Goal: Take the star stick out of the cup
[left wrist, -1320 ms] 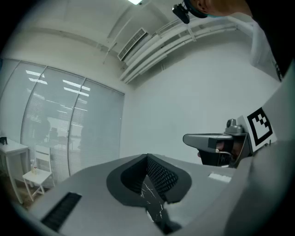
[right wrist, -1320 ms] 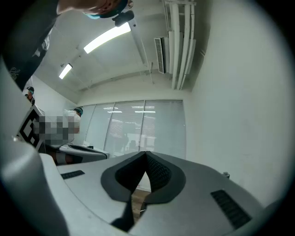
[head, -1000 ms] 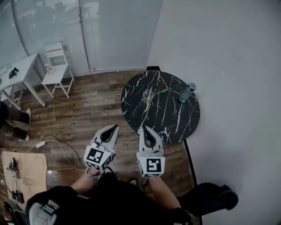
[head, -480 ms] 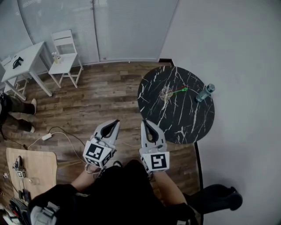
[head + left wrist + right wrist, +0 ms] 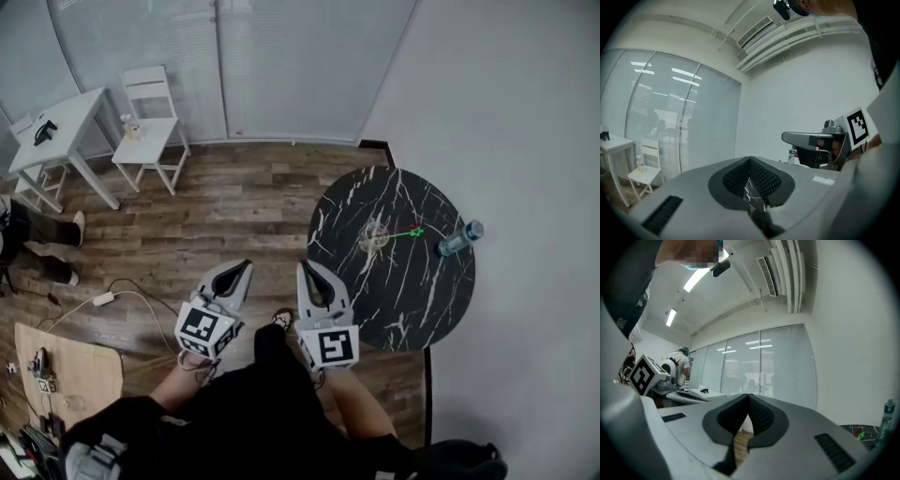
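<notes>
The cup (image 5: 373, 237) stood on the round table (image 5: 412, 305), right of and beyond my left gripper (image 5: 246, 267) and right gripper (image 5: 303, 269), the star stick (image 5: 403, 232) in it leaning right toward the bottle (image 5: 457, 239) on that table, with a chair (image 5: 150, 131) and desk (image 5: 66, 122) far left.

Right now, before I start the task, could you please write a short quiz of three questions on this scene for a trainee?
1. Open question: in the head view, which object is on the black round table to the right of the cup?
2. Choose one: the star stick is A) in the cup, B) on the floor, C) in a hand-held gripper.
3. True or false: the left hand-held gripper and the right hand-held gripper are both shut and hold nothing.

Key: 1. the water bottle. 2. A. 3. True.
</notes>
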Demonstrator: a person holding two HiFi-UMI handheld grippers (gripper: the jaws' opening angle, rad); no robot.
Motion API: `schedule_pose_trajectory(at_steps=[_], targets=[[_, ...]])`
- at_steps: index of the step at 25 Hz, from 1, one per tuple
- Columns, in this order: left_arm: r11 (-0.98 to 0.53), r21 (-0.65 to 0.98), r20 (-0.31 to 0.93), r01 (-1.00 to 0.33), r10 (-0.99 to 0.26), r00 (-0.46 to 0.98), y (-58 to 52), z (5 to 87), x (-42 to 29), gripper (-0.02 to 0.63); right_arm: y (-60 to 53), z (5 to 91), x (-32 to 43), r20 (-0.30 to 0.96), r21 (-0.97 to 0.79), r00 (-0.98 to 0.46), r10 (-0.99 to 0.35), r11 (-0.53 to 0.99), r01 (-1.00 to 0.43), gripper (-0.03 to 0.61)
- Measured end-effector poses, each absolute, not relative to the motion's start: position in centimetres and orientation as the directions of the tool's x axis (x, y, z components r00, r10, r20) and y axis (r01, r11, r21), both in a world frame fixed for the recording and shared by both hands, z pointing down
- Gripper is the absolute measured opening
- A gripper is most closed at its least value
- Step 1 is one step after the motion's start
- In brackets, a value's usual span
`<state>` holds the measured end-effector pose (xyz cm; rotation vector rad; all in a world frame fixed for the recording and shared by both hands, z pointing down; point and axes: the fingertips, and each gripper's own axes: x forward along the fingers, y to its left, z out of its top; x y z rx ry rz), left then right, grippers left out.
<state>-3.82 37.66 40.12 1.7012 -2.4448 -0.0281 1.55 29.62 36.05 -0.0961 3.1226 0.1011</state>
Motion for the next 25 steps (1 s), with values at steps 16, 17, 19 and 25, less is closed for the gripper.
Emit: schedule_pose_trajectory(at_steps=[16,17,19,25], targets=[[0.13,0.152,0.218,-0.98,-0.971,-0.095,16.2,41.7,-15.4,0.0,11.4,38.6,-10.0,0.036,-0.022,-0.993,-0.113,0.993,-0.114,-0.003],[0.11,0.153,0.224,-0.982,-0.972,-0.074,15.2,42.0,-15.7,0.0,10.7,38.9,-10.1,0.043,-0.023,-0.992,-0.121,0.992,-0.122,-0.003],[0.065,0.153,0.233,-0.986,-0.972,-0.028,12.9,42.6,-16.2,0.0,9.1,39.2,-10.4,0.058,-0.013,-0.989,-0.138,0.99,-0.139,-0.003],[-0.107,0.159,0.24,-0.982,-0.96,0.143,5.3,43.4,-17.5,0.0,4.1,40.6,-10.9,0.107,0.002,-0.967,-0.23,0.973,-0.231,-0.003]])
